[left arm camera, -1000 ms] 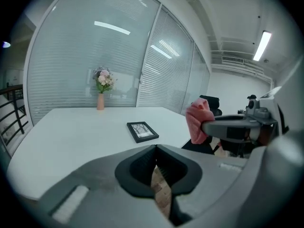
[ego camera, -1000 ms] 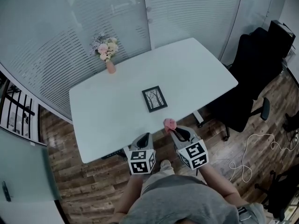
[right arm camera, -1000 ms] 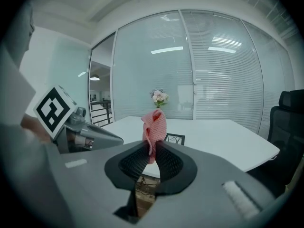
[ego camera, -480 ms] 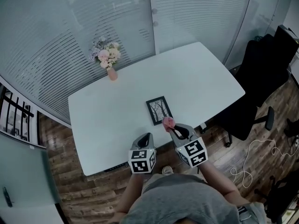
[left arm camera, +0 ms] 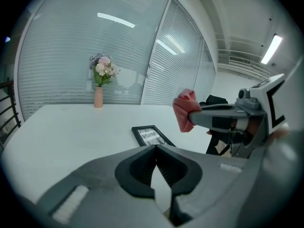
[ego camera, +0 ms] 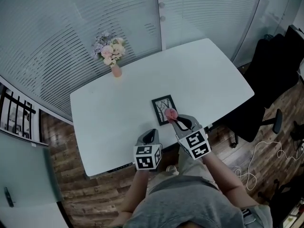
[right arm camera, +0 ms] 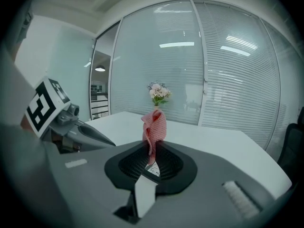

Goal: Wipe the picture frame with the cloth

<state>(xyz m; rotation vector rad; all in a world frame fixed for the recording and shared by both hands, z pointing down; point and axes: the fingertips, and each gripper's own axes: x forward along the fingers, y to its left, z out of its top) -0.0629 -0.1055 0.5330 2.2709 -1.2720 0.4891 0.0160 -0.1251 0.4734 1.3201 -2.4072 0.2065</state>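
Observation:
A small black picture frame (ego camera: 162, 108) lies flat on the white table (ego camera: 118, 108), near its front edge. My right gripper (ego camera: 175, 119) is shut on a bunched pink cloth (ego camera: 170, 114), which hangs over the frame's near right corner. In the right gripper view the cloth (right arm camera: 154, 126) stands up from the shut jaws. My left gripper (ego camera: 151, 134) is shut and holds nothing, left of the frame at the table's front edge. The left gripper view shows the frame (left arm camera: 151, 134) ahead, with the cloth (left arm camera: 185, 111) in the right gripper (left arm camera: 223, 120) above and to its right.
A pink vase of flowers (ego camera: 113, 56) stands at the table's far left. Glass walls with blinds run behind the table. A black office chair (ego camera: 268, 75) sits to the right, and a white cable (ego camera: 259, 151) lies on the wood floor.
Both grippers have moved forward over the table's front edge. The cloth has gone from short of the frame to over its near right corner.

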